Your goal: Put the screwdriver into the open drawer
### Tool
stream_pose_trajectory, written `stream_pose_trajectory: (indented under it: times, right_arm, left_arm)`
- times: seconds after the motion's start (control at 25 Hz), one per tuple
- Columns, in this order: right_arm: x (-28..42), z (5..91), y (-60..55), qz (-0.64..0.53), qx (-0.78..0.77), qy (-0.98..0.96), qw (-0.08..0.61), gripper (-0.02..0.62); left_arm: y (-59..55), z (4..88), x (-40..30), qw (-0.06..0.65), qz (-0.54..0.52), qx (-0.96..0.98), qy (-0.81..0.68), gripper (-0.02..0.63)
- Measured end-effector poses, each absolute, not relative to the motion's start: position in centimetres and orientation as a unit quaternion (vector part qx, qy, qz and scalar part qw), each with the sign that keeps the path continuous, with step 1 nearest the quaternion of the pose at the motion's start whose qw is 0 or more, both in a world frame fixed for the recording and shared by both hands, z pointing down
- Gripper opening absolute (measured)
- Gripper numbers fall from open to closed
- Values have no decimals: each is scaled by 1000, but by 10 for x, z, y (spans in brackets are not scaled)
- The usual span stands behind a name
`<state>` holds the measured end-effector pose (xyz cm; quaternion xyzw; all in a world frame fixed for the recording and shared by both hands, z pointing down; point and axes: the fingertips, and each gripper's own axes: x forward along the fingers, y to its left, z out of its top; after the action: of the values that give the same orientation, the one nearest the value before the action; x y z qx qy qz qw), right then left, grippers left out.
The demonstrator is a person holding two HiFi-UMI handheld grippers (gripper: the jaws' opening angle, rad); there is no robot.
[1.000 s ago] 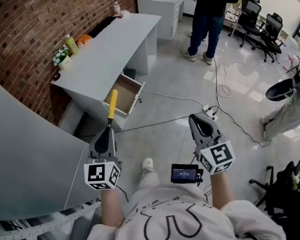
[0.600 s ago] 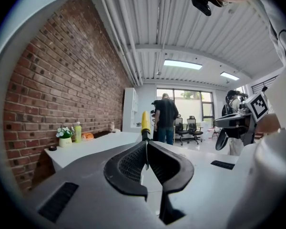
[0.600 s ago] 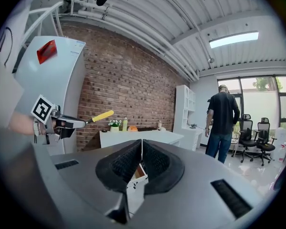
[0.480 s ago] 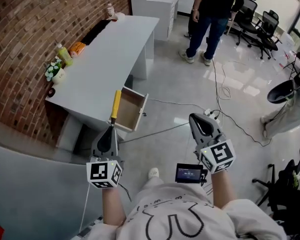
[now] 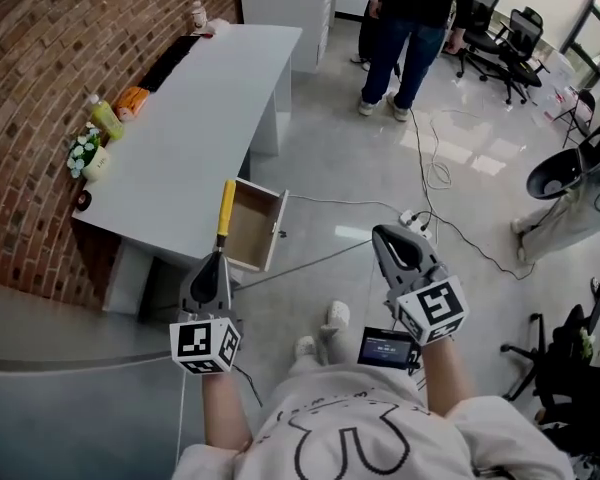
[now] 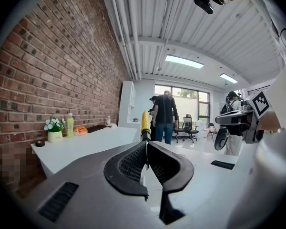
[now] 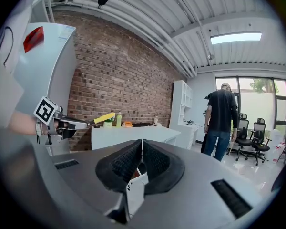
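Revealing drawer [image 5: 254, 224] interior: head view

Yellow-handled screwdriver [image 5: 225, 208]: shaft end concealed between the closed jaws of the grey left gripper [image 5: 217, 256]. Standing person in dark top and blue jeans [image 5: 398, 38]: head beyond head view's top edge.

Forearms outstretched side by side; left gripper [image 5: 218, 255] jaws clamped on screwdriver [image 5: 225, 208], right gripper [image 5: 385, 236] jaws together.

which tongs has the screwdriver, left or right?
The left tongs: shut on the shaft of the yellow-handled screwdriver, which sticks out ahead toward the open drawer. The right tongs are shut with nothing between them.
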<state>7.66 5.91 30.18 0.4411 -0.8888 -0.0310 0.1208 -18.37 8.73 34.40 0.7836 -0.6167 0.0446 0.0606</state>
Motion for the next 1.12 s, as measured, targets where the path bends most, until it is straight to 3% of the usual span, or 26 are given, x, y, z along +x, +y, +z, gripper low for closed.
stream_pose_trajectory:
  times: [1.12]
  right_arm:
    - [81, 324, -190, 2, 395, -911, 119, 21]
  left_arm:
    - [-124, 370, -182, 92, 67, 738, -665, 23]
